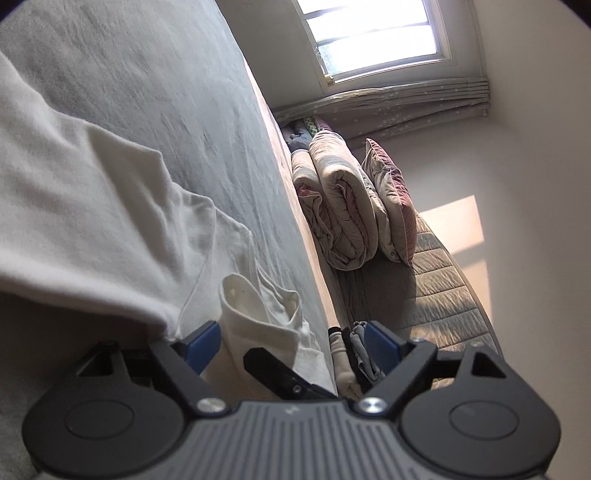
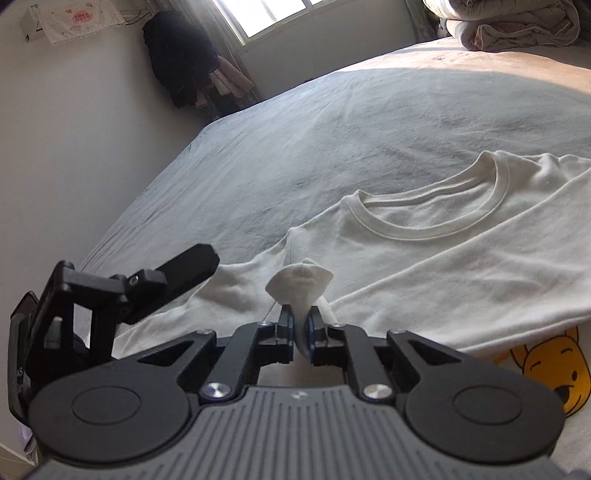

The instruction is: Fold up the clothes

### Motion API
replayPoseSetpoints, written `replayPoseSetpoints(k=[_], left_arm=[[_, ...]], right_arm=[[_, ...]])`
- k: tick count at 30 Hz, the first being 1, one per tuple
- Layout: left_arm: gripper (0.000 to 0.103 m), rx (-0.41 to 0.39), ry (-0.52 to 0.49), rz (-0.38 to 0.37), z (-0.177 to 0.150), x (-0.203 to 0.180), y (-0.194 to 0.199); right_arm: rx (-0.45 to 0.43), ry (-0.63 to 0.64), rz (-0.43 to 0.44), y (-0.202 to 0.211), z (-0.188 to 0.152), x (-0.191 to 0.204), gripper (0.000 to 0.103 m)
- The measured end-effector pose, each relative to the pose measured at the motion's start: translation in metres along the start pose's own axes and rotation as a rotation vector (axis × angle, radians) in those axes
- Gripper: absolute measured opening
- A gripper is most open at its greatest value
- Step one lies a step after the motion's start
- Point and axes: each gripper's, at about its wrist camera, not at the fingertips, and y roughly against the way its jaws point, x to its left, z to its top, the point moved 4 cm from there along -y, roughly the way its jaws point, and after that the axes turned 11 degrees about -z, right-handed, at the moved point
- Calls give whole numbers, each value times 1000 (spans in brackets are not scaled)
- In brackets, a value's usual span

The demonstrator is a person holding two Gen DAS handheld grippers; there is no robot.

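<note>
A white T-shirt [image 2: 424, 236] lies on the grey bed sheet [image 2: 295, 140], collar up, with a yellow bear print [image 2: 550, 365] at its lower right. My right gripper [image 2: 301, 321] is shut on a pinch of the shirt's left sleeve fabric [image 2: 299, 282], just above the sheet. In the left wrist view the same shirt [image 1: 85, 221] fills the left side, tilted. My left gripper [image 1: 291, 343] is open, its blue-padded fingers [image 1: 203, 343] standing either side of a bunched sleeve cuff [image 1: 255, 317] without closing on it.
Rolled quilts and a pillow [image 1: 351, 206] are stacked at the far end of the bed near a window [image 1: 373, 33]. Dark clothes [image 2: 181, 59] hang in the room's corner. A wall runs along the bed's left edge [image 2: 74, 166]. Folded dark items [image 1: 354, 358] lie by the left gripper.
</note>
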Motion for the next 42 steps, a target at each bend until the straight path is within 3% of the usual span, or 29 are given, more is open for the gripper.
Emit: replayPoseSetpoints(k=[4,6,7,9,11,13,15,17,20,25,32,36,40,41,42], left_arm=[[79,21,-19,77,-1,0,-2],[66,25,-31,126,-2,0,-3],[64,28,-37,150,-2,0,-3],[51,32,-49,199,-3,1,-4],[49,36,-61,249,-4,1,-5],[41,40,-73,298,-4,1,-5],[18,39,-119,354,-6,-2,-5],[4,33,-185,414,-9,-7,-5],[4,25,-285,499,-11,-17,-5],[3,10,-460,558,-8,-47,-9],[3,-59,-588,635,15,-71,-26],[3,-92,-615,705,24,-68,-28],[3,-79,-576,729,25,-51,-28],[4,-78,-554,724,26,-47,-27],[4,-75,-526,714,26,-41,-25]], right_arm=[[54,62,24,-3,-23,8,17],[71,80,53,3,-27,7,21],[82,71,74,6,-27,5,25],[95,45,118,17,-28,-2,43],[103,44,133,29,-29,-10,45],[107,48,134,40,-29,-19,45],[97,32,112,51,-30,-39,45],[82,-24,90,61,-30,-66,46],[46,-169,80,72,-28,-113,47],[-51,-475,119,81,-14,-186,47],[-143,-890,282,68,-10,-228,47],[-173,-972,290,66,-12,-229,47],[-214,-1042,271,72,-13,-235,47],[-228,-1058,260,75,-14,-239,45],[-243,-1058,229,79,-13,-241,36]])
